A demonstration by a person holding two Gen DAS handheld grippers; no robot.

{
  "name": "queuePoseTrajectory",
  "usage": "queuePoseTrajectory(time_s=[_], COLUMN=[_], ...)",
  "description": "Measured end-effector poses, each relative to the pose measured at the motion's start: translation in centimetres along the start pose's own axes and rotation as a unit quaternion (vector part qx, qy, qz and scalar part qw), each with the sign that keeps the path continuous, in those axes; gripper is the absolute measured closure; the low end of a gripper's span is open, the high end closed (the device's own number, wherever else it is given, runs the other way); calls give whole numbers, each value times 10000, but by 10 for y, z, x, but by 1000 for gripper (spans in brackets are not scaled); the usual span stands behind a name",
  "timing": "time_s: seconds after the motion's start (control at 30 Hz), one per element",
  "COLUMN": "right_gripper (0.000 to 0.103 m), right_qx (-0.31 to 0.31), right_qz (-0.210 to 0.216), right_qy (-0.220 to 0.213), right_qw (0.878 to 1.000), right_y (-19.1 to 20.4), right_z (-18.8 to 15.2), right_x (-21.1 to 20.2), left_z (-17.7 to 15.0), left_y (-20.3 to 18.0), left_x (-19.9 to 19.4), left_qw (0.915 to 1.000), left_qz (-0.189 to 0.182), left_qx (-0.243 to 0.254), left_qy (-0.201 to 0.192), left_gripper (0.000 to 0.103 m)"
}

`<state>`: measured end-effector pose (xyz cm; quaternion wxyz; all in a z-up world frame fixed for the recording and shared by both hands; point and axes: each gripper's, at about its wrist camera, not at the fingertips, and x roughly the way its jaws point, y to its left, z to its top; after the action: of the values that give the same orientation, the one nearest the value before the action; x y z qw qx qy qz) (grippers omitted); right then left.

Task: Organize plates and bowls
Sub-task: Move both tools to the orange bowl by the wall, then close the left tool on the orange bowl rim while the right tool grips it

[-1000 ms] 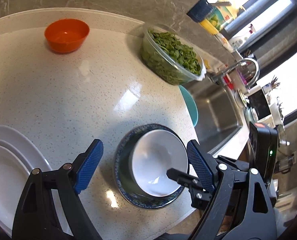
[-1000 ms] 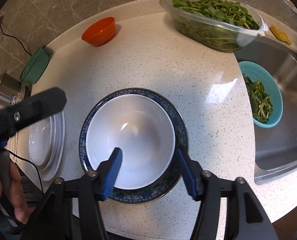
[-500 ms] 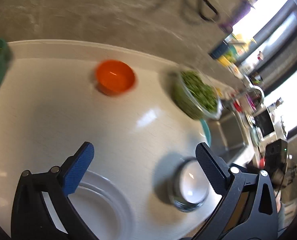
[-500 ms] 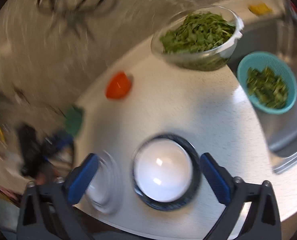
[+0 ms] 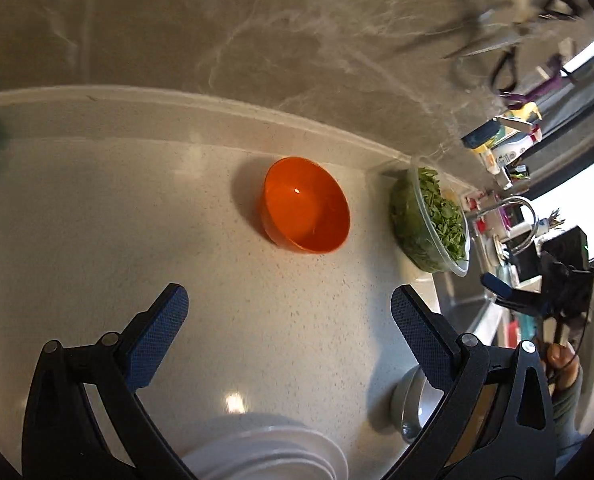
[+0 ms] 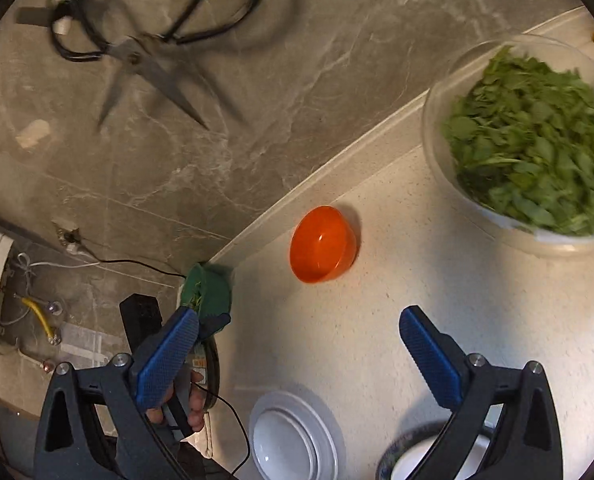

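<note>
**Orange bowl alone at mid-counter, both claws wide and empty**

While sitting upright at centre frame in both wrist views, orange bowl (image 5: 305, 206) empty, close to the raised back edge of the speckled pale countertop (image 5: 97, 220), touching nothing. Stacked white plates (image 5: 265, 454) at bottom centre of the left view, at the counter's near edge. White bowl nested in a blue-rimmed plate (image 6: 401, 450) at lower right of the right view, largely hidden behind a finger. Left gripper (image 5: 289, 316) spread fully apart over bare counter, nothing between the blue pads; right gripper (image 6: 299, 338) likewise fully spread, gripping nothing. Clear tub of leafy greens (image 6: 529, 140) at upper right, beside the orange bowl yet apart. Green colander (image 6: 207, 290) at the counter's left end, partly behind the left claw. Grey marbled wall (image 6: 257, 100) behind the counter, scissors (image 6: 153, 52) hanging on it at upper left. Sink tap (image 5: 513, 208) and bright window at right edge of the left view.
</note>
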<state>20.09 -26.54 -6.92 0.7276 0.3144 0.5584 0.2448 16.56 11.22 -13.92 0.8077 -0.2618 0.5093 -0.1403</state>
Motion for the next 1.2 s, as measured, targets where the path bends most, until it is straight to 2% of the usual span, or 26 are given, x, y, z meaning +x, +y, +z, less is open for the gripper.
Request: queuePoseTrajectory(time_s=[0.13,0.2,0.27,0.37,0.47,0.53,0.63,0.67,0.7,0.73,0.8,0.9,1.1,1.13,1.2], right_gripper=[2,10,10,13,24,25,34,37,39,40,43,43,45,47,62], right_qx=[133,199,196,218,361,336,377,390,386,384,447,486,441,376,354], right_qz=[-335,-483,-659,-931,-922,-938,-950,-945,-950,-973,-950,-968,-1012,-1049,-1095], right_qy=[423,590,777,1010,1215,1289,1376,1379,1384,1382,1411,1398,1421,1446,1488], right_qw=[9985,9969,9946,9903,9876,9866,9852,9852,9850,9849,9844,9842,9837,9832,9822], right_y=[-4,-9,-12,-22,-34,-37,-43,-44,-45,-46,-50,-54,-55,-54,-53], right_z=[33,45,53,58,57,55,55,55,56,56,57,61,67,67,68], right_x=[55,81,107,139,163,174,186,188,191,192,195,196,197,198,199], left_z=[41,54,65,74,77,78,78,79,78,77,75,75,77,77,76], left_y=[13,16,19,23,27,30,32,32,31,32,31,33,23,21,19], left_x=[45,62,81,102,116,120,125,126,127,129,133,136,145,145,147], left_qw=[9992,9987,9973,9950,9938,9939,9920,9914,9906,9897,9900,9909,9887,9882,9875], left_qz=[276,310,413,565,676,704,899,939,983,1026,1007,962,1125,1146,1163], left_qx=[47,86,183,314,387,366,500,557,622,655,627,592,704,738,785], left_qy=[295,406,577,759,797,765,727,717,719,748,761,737,704,703,720], left_gripper=[0,0,0,0,0,2,3,9,21,27,45,47,47,47,53])
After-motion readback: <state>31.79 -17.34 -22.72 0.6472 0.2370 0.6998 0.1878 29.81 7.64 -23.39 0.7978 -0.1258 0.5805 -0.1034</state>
